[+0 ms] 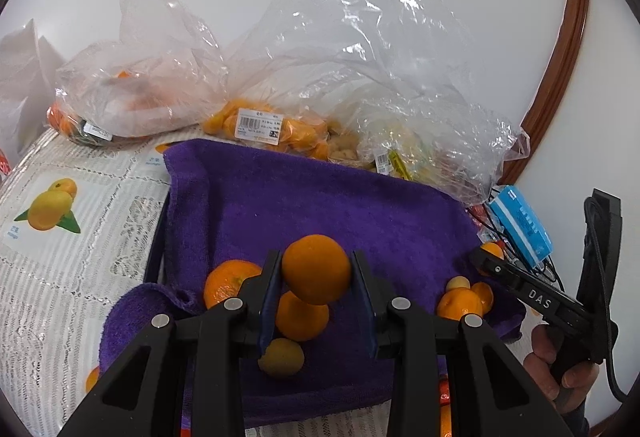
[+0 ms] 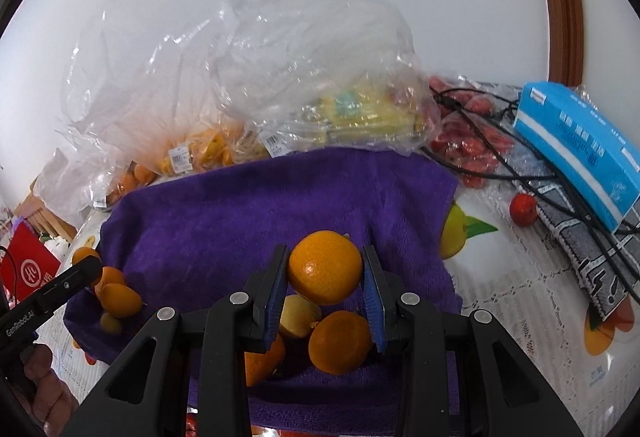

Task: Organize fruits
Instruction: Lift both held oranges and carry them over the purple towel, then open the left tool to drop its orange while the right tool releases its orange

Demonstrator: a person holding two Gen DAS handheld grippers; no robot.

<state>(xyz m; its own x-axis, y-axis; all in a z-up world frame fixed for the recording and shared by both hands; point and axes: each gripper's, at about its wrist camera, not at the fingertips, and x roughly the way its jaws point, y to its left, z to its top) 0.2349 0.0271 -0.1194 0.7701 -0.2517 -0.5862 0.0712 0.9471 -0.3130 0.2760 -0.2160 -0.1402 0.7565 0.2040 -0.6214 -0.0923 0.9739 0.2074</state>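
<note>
My left gripper (image 1: 317, 269) is shut on an orange (image 1: 316, 269), held just above the purple towel (image 1: 320, 205). Under it lie two oranges (image 1: 302, 317) (image 1: 228, 283) and a yellowish fruit (image 1: 282, 357). My right gripper (image 2: 325, 269) is shut on another orange (image 2: 325, 267) over the same purple towel (image 2: 260, 205). Below that one rest an orange (image 2: 340, 341), a lemon-like fruit (image 2: 298, 317) and a partly hidden orange (image 2: 264, 357). The right gripper's finger (image 1: 520, 287) shows at the right of the left wrist view, beside small oranges (image 1: 462, 303).
Clear plastic bags (image 1: 360, 49) with bagged oranges (image 1: 260, 125) and yellow fruit (image 2: 360, 113) stand behind the towel. A blue box (image 2: 580, 145), black cables (image 2: 500, 153), red fruits (image 2: 472, 145) and one loose red fruit (image 2: 523, 210) lie to the right on a printed tablecloth (image 1: 60, 237).
</note>
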